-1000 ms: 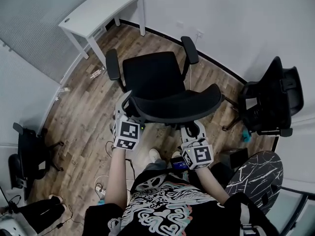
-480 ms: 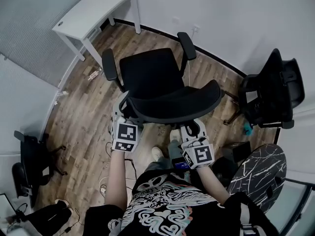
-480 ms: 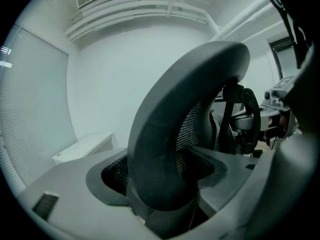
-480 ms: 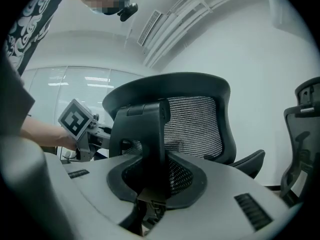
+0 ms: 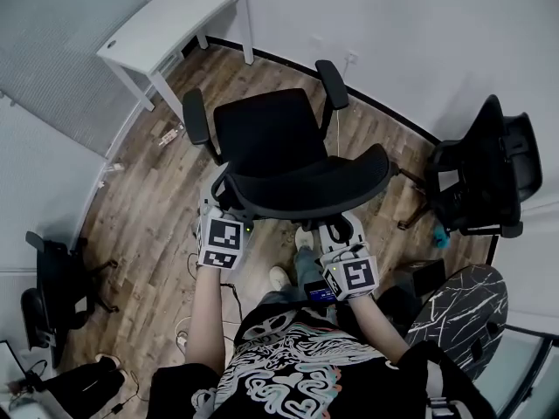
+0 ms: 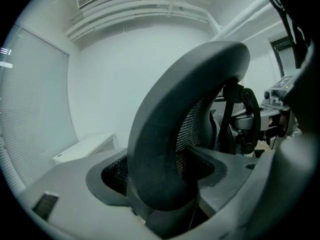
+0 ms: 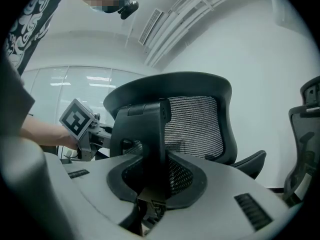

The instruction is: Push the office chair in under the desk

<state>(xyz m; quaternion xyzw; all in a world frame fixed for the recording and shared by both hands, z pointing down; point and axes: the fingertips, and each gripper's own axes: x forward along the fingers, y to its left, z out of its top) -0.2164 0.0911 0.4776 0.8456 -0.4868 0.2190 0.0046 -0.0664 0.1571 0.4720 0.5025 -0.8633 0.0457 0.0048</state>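
Observation:
The black office chair (image 5: 266,133) stands mid-floor, seat toward the white desk (image 5: 170,20) at the far left corner. My left gripper (image 5: 220,201) is shut on the left rim of the mesh backrest (image 5: 306,186). In the left gripper view that curved rim (image 6: 170,144) fills the gap between the jaws of the left gripper (image 6: 165,184). My right gripper (image 5: 336,231) is shut low on the back. Its own view shows the right gripper (image 7: 150,194) with the black back support post (image 7: 150,139) between the jaws.
A second black chair (image 5: 485,173) stands against the right wall, and a third chair (image 5: 52,278) by the left wall. A power strip (image 5: 170,131) lies on the wood floor near the desk legs. A black, white-veined object (image 5: 458,308) sits at my right.
The person's feet have stepped forward behind the chair. Both grippers keep their hold on the chair back, and the chair has shifted only slightly in the view.

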